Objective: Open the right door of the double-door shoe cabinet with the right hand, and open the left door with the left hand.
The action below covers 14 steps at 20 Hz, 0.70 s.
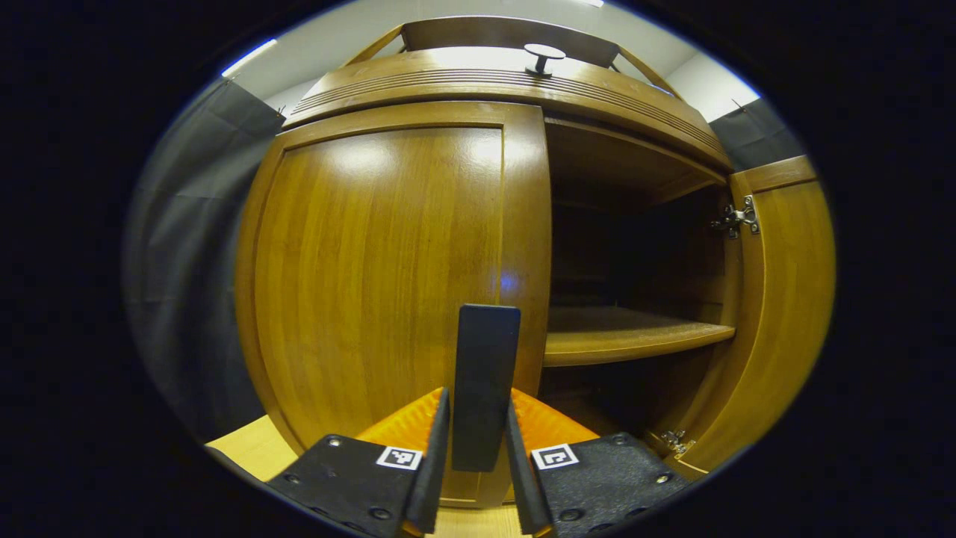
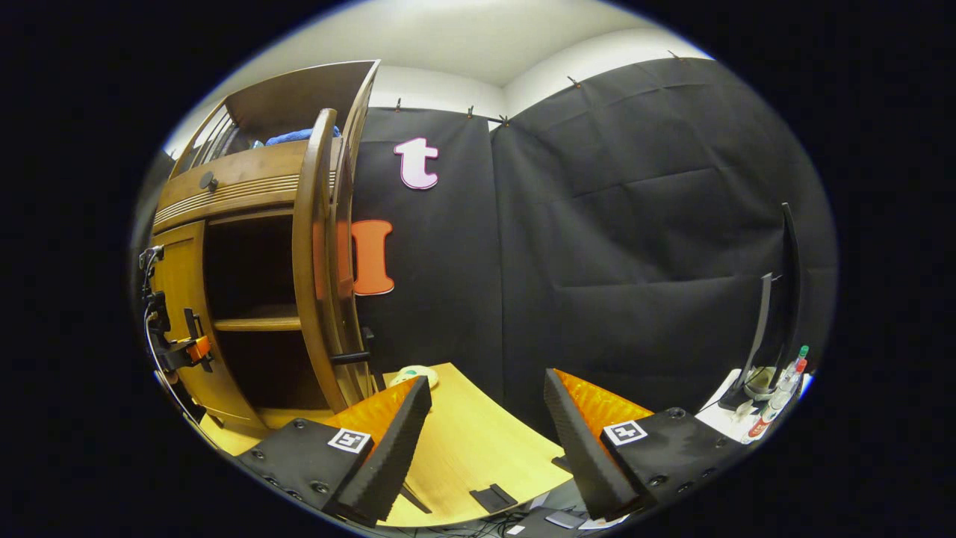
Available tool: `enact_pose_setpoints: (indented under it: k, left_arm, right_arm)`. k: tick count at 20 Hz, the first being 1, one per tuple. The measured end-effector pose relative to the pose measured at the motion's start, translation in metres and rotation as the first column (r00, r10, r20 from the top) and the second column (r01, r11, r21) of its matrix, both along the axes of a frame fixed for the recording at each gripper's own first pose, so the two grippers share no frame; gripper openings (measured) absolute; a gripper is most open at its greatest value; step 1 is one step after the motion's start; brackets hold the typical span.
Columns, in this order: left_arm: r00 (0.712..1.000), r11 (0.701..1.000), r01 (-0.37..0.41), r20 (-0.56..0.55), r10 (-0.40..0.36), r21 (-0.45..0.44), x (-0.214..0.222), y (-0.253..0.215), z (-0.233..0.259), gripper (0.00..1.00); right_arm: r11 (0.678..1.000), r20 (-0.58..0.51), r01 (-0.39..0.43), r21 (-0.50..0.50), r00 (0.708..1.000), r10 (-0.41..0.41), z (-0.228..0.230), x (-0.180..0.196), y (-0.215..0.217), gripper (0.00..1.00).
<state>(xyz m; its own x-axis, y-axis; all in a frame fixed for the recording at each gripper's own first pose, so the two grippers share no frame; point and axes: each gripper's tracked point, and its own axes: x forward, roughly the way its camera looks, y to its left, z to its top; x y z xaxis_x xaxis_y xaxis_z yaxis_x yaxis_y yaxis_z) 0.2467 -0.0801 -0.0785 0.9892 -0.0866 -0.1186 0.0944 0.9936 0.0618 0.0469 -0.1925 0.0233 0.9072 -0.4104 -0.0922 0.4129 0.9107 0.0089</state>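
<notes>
Now the left tongs [image 1: 478, 448] pinch the left door's handle [image 1: 485, 373].
Right door [image 2: 317, 254] stands open; right tongs [image 2: 485, 441] gape wide.

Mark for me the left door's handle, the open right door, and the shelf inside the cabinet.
left door handle [image 1: 485, 373], left gripper view, middle of the bar held between the fingers.
right door [image 1: 784, 314], left gripper view, inner face, swung open.
shelf [image 1: 635, 336], left gripper view, front edge.

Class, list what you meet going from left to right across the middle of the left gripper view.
Black cloth wall → closed left door → handle held by the left hand-held gripper → shelf → open right door.
</notes>
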Motion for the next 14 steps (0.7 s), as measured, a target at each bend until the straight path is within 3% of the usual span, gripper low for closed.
enact_pose_setpoints:
  k: [5, 7, 14]
  left_arm:
    - [1.0, 1.0, 0.0, 0.022, 0.0, 0.003, -0.002, -0.001, 0.0, 0.27]
    - [1.0, 1.0, -0.006, 0.029, 0.006, 0.031, -0.008, 0.0, 0.002, 0.25]
    - [1.0, 1.0, 0.015, 0.024, -0.014, -0.02, -0.038, 0.009, 0.007, 0.22]
  right_arm:
    - [1.0, 0.001, 0.01, -0.01, 1.0, -0.01, 0.002, -0.008, 0.012, 0.89]
    - [1.0, 0.002, 0.009, -0.015, 1.0, -0.009, 0.004, -0.01, 0.019, 0.89]
    - [0.999, 0.013, -0.002, -0.032, 1.0, 0.003, 0.007, -0.026, 0.056, 0.89]
